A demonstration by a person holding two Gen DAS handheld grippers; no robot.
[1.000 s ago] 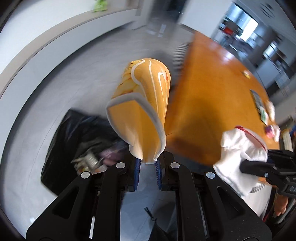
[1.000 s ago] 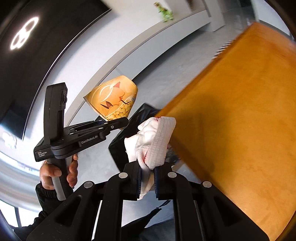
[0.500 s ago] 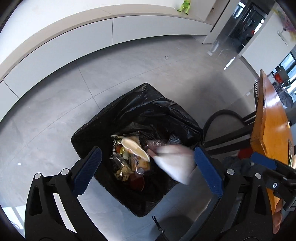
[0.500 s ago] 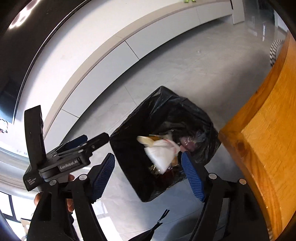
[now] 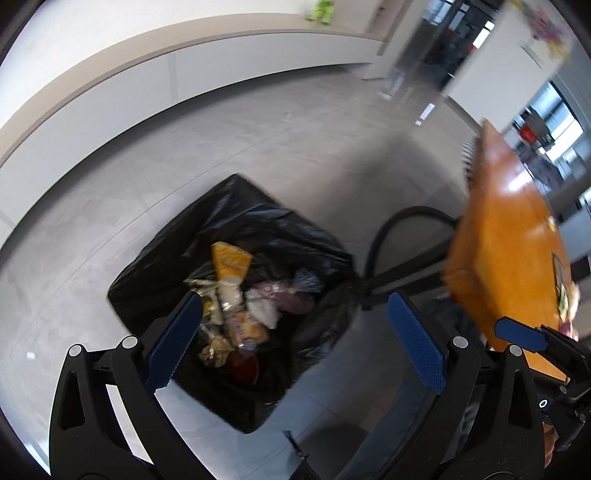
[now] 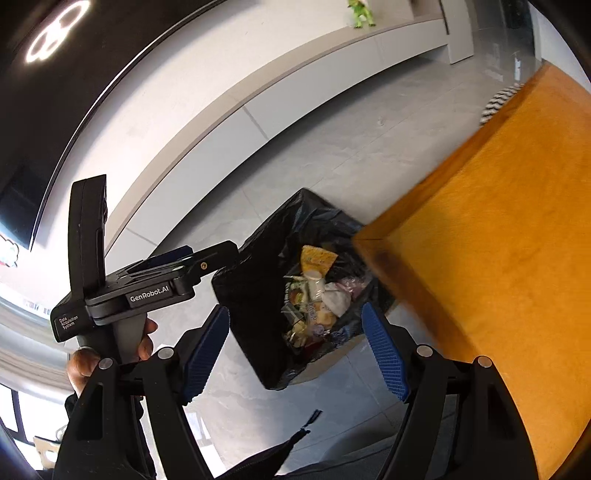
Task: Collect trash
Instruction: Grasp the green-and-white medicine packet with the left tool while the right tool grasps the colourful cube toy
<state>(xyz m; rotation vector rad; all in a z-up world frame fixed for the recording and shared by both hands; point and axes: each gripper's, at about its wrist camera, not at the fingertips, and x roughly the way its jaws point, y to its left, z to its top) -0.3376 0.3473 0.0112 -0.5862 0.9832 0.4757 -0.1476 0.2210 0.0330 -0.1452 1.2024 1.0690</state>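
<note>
A bin lined with a black bag [image 5: 258,225] stands on the grey floor, also in the right wrist view [image 6: 314,218]. Inside lie an orange snack bag [image 5: 229,260] [image 6: 317,258], a crumpled white cloth [image 5: 263,311] [image 6: 337,300] and several wrappers. My left gripper [image 5: 291,332] is open and empty above the bin. My right gripper [image 6: 295,339] is open and empty above the bin too. The left gripper's body [image 6: 147,288] shows at the left of the right wrist view.
An orange wooden table [image 6: 498,258] is right beside the bin; it also shows in the left wrist view [image 5: 506,236]. A black chair frame [image 5: 399,236] stands under it. A white low wall [image 5: 184,85] curves behind. A green toy [image 6: 360,14] sits on the ledge.
Both grippers opened and let go of the orange snack bag and the white cloth, which now lie in the bin. The views have tilted back up a little.
</note>
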